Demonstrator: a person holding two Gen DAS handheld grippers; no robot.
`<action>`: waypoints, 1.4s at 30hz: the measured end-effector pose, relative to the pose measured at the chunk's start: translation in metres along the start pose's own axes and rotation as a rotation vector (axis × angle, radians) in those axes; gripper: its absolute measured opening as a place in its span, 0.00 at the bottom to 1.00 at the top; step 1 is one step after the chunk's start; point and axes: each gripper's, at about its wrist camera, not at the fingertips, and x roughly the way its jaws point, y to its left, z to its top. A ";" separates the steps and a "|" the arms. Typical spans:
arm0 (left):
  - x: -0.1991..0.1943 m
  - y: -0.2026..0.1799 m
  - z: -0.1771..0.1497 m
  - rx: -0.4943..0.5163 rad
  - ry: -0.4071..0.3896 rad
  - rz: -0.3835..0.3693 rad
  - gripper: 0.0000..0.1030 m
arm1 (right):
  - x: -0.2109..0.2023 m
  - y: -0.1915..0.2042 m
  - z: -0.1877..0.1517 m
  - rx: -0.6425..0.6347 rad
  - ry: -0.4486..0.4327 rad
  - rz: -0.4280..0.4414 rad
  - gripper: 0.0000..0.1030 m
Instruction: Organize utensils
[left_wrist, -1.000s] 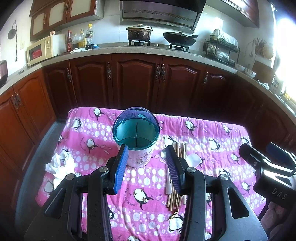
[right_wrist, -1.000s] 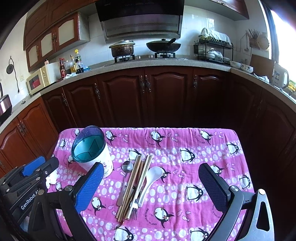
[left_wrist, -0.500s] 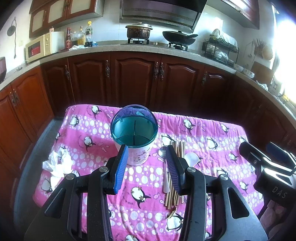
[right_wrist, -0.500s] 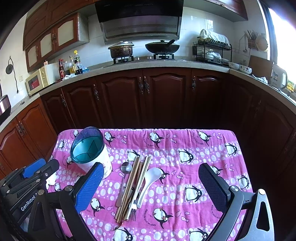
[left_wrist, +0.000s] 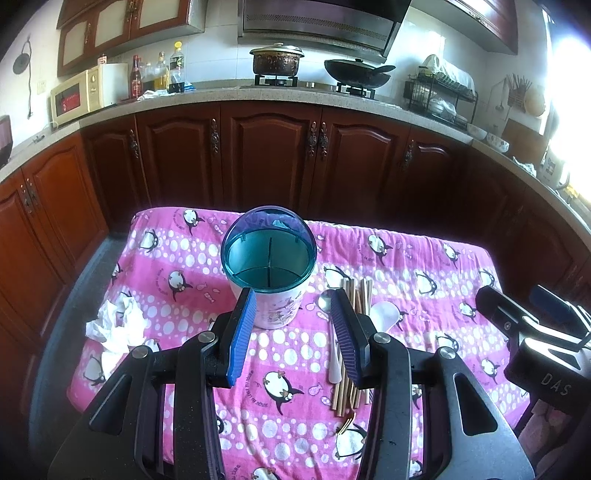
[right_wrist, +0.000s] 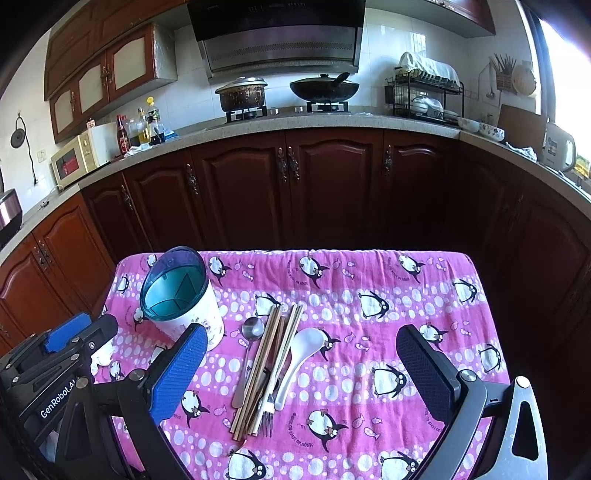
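Observation:
A white utensil holder (left_wrist: 269, 266) (right_wrist: 184, 299) with a teal divided insert stands upright on the pink penguin cloth (right_wrist: 369, 295). Right of it lies a bundle: wooden chopsticks (right_wrist: 266, 358), a metal spoon (right_wrist: 252, 328), a white ceramic spoon (right_wrist: 301, 350) and a fork (right_wrist: 266, 410). My left gripper (left_wrist: 291, 314) hovers open just in front of the holder, nothing between its blue pads. My right gripper (right_wrist: 299, 347) is wide open above the bundle, holding nothing. In the left wrist view the chopsticks (left_wrist: 356, 295) are partly hidden behind the right finger.
Crumpled white tissue (left_wrist: 118, 326) lies at the cloth's left edge. Dark wooden cabinets (right_wrist: 295, 192) stand beyond the table, a counter with stove, pots, microwave (left_wrist: 79, 96) and dish rack above them. The right part of the cloth (right_wrist: 424, 314) holds nothing.
Both views have shifted slightly, so the table sits a little lower in frame. No utensil has moved, and both grippers keep the same opening.

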 end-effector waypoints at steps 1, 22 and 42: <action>0.000 0.000 0.000 0.001 0.000 0.002 0.40 | 0.001 -0.001 0.000 0.002 0.002 0.002 0.99; 0.006 0.002 0.000 0.000 0.008 0.010 0.40 | 0.005 0.003 -0.004 -0.033 0.001 -0.003 0.99; 0.015 0.002 -0.004 0.008 0.043 0.024 0.40 | 0.014 0.001 -0.009 -0.024 0.024 0.014 0.99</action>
